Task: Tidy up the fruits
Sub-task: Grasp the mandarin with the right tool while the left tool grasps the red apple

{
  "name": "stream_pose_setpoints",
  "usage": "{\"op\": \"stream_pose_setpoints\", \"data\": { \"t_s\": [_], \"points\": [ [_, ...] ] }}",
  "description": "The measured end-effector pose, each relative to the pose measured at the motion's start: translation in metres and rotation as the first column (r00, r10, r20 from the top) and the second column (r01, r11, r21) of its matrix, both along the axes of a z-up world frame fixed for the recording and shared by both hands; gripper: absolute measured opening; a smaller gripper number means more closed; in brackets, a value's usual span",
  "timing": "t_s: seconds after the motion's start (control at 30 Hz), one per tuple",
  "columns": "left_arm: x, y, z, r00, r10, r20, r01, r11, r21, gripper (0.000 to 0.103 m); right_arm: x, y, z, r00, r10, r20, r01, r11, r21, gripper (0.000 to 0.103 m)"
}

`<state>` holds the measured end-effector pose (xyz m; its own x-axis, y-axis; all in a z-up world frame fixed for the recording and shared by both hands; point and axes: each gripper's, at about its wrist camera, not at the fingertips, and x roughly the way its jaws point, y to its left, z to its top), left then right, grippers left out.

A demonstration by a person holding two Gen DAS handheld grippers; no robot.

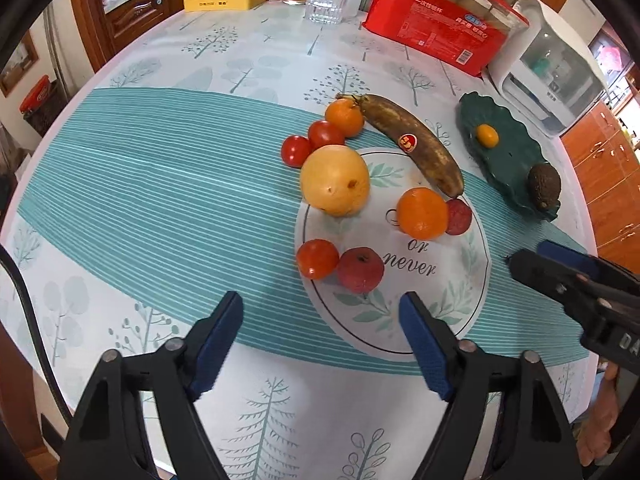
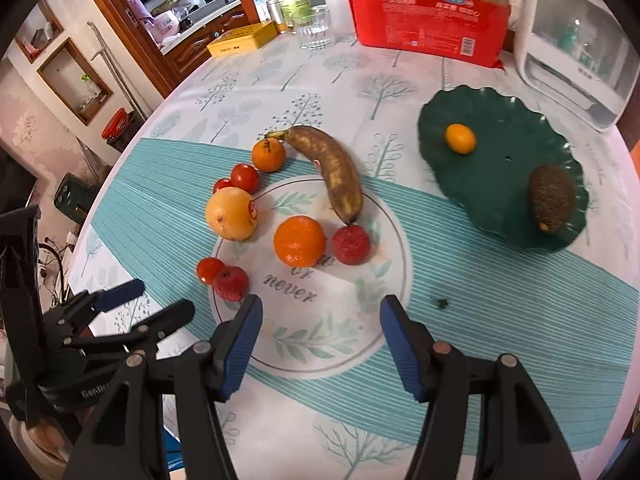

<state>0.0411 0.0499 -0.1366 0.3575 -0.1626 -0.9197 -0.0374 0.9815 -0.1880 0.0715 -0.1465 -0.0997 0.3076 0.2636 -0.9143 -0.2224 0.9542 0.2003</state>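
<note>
Fruit sorting looks barely begun, judging by how things lie: only a small yellow-orange citrus (image 2: 461, 139) and a dark avocado (image 2: 552, 199) rest on the green leaf-shaped dish (image 2: 496, 184), which sits ahead and to the right of the right gripper (image 2: 320, 344). Everything else waits in a loose cluster on the worktop (image 1: 248, 60), straight ahead of both grippers. Just beyond the left gripper (image 1: 322, 342) lie a red apple-like fruit (image 1: 360, 270) and a tomato (image 1: 317, 259), touching each other; farther on sit a large yellow fruit (image 1: 335, 180), an orange (image 1: 422, 213) with a second red fruit (image 1: 460, 217) beside it, a browned banana (image 1: 416, 142), a smaller orange (image 1: 344, 117) at its stem end, and two more tomatoes (image 1: 310, 142). Both grippers point steeply down at the cluster with jaws partly spread and nothing between the pads; neither holds any fruit. The right gripper hangs over the printed round motif on the cloth, nearest the orange and the red fruit. I judge that nine pieces remain to be moved, so most of the work lies ahead, and the next grasp has not yet started.
</note>
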Motion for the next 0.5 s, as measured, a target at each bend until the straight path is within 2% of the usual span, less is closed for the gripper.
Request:
{"op": "stream_pose_setpoints", "data": {
  "t_s": [0.23,0.33,0.4,0.5],
  "points": [
    [0.005,-0.014,-0.016,0.999,-0.032,-0.027,0.029,0.994,-0.105,0.06,0.027,0.016,-0.016,1.0,0.009,-0.011,-0.009,1.0,0.017,0.062],
    [0.011,-0.023,-0.026,0.998,-0.041,-0.037,0.036,0.993,-0.111,0.055,0.037,0.022,-0.027,1.0,0.01,-0.027,-0.01,1.0,0.016,0.062],
    [0.016,-0.026,-0.033,0.998,-0.039,-0.044,0.034,0.992,-0.119,0.048,0.043,0.026,-0.033,0.999,0.009,-0.035,-0.009,1.0,0.009,0.062],
    [0.022,-0.03,-0.04,0.998,-0.032,-0.048,0.025,0.991,-0.132,0.045,0.048,0.031,-0.043,0.999,0.011,-0.045,-0.012,1.0,-0.009,0.062]
  ]
}}
